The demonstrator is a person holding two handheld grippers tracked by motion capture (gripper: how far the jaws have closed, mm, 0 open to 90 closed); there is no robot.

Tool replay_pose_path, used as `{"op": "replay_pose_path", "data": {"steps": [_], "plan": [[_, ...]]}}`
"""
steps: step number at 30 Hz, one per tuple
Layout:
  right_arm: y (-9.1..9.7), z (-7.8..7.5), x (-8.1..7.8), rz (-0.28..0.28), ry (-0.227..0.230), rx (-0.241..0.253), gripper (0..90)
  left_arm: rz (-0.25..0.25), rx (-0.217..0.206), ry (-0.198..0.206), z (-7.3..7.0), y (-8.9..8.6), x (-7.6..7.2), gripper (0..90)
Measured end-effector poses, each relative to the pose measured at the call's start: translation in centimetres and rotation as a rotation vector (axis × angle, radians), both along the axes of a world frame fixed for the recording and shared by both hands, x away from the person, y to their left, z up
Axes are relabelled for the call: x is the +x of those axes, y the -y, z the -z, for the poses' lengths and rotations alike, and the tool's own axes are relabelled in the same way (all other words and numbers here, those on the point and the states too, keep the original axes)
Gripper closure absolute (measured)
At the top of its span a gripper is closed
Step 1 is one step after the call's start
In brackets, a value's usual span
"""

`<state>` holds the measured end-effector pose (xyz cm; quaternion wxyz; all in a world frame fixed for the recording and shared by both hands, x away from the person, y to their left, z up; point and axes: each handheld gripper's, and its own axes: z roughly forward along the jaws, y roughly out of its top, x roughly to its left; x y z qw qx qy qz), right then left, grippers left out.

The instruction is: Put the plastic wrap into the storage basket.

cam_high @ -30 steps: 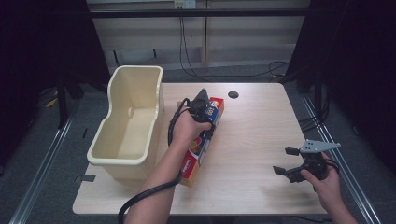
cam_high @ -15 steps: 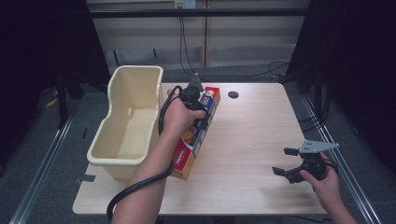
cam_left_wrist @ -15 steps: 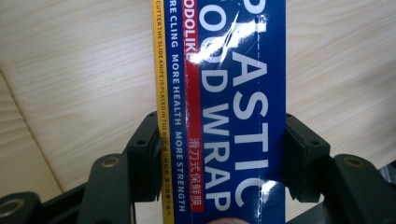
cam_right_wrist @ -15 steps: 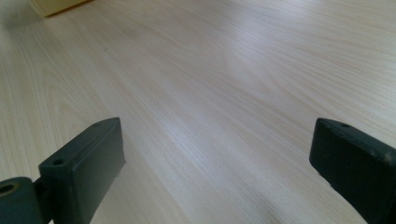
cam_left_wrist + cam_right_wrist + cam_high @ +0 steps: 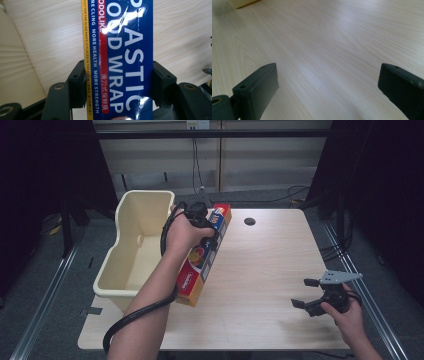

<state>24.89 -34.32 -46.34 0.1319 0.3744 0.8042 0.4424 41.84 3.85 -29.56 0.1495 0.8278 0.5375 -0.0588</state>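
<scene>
A pale wood-grain counter stands in a dim room, dark curtains to either side, a light wall panel and loose cables on the grey floor behind it. One round black cable hole sits near the counter's far edge.

One cream plastic bin, open-topped, stands at the counter's left edge.

One long box of plastic food wrap, blue, red and yellow, lies just beside the bin, its near end at the counter and its far end tilted up in the left gripper. In the left gripper view the two black fingers press flat on both long sides of the box, clamped tight across its width.

One right gripper hovers low over the counter's near right corner, well apart from the box. In the right gripper view its fingers stand wide apart with bare wood between them and nothing held.

Two forearms enter from the bottom of the high view, one to each gripper.
</scene>
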Motion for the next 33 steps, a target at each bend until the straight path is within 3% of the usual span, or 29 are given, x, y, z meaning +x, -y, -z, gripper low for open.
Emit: {"op": "replay_pose_path", "data": {"steps": [10,33], "plan": [[0.0,0.0,0.0,-0.005,0.001,0.006,2.0,-0.022,-0.003,-0.003,-1.7,-1.0,0.3,41.0],[-0.1,0.1,0.0,-0.011,-0.006,-0.001,1.9,-0.1,-0.022,0.01,-4.1,-4.0,0.4,41.1]]}}
